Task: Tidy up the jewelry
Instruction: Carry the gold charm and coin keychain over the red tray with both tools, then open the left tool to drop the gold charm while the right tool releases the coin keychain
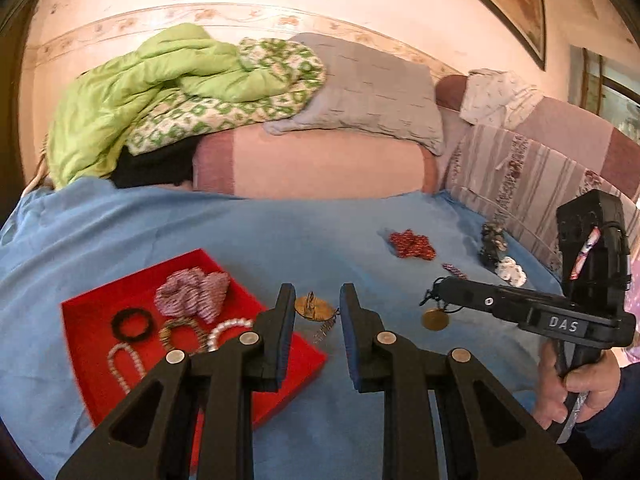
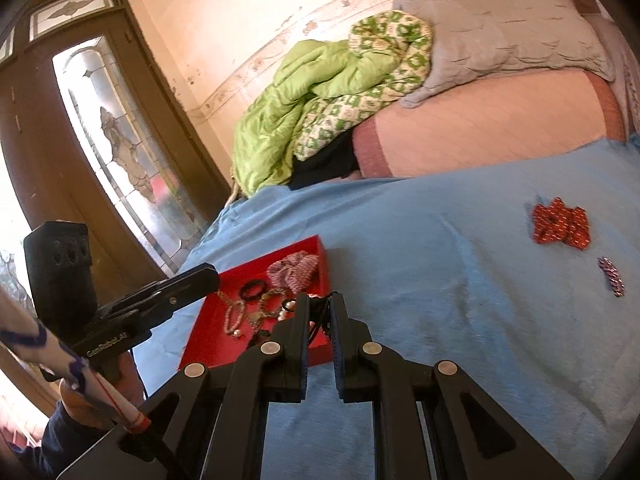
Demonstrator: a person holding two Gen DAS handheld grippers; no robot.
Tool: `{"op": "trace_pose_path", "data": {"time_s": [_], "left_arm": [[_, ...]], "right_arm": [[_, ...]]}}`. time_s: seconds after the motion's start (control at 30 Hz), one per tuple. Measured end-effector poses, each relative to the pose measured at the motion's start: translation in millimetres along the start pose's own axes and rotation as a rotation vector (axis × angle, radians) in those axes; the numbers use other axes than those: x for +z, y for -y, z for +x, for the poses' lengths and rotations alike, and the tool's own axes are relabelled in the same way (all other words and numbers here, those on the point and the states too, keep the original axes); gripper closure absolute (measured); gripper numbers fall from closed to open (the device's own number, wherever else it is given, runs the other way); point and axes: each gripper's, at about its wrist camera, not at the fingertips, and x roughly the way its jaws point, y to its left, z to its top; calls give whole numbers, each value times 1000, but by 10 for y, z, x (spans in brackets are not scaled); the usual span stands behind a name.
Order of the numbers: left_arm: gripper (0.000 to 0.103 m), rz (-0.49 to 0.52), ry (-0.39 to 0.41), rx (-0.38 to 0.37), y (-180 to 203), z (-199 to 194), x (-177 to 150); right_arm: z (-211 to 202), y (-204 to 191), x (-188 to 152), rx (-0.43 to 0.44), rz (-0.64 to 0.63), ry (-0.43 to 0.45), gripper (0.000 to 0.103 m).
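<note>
While hanging from right gripper, gold pendant looks round.

A bed with a blue sheet holds the things. A red tray sits on the sheet. To the right of the tray lie a gold round piece, a red bow, a small pink chain, a dark trinket and a white scrunchie. Behind the tray are a green blanket and a grey pillow.
</note>
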Motion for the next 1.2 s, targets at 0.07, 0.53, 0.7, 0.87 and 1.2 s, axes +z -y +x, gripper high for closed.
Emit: {"op": "trace_pose_path", "data": {"time_s": [0.07,0.53,0.7,0.87,1.2], "left_arm": [[81,-14,2,17,-92,-41,-25],[81,-124,-47,84,-814,-178,-241],[81,-158,-89,106,-961,-127,-331],[81,-206,-141,132,-1131,-58,-425],[81,-262,-261,170,-1296,157,-619]], "right_arm": [[44,-65,5,8,-5,-4,92],[505,-603,4,63,-45,-47,92],[791,-721,-42,92,-27,-90,92],[1047,-773,-93,112,0,-134,92],[1497,-604,-264,103,84,-247,92]]}}
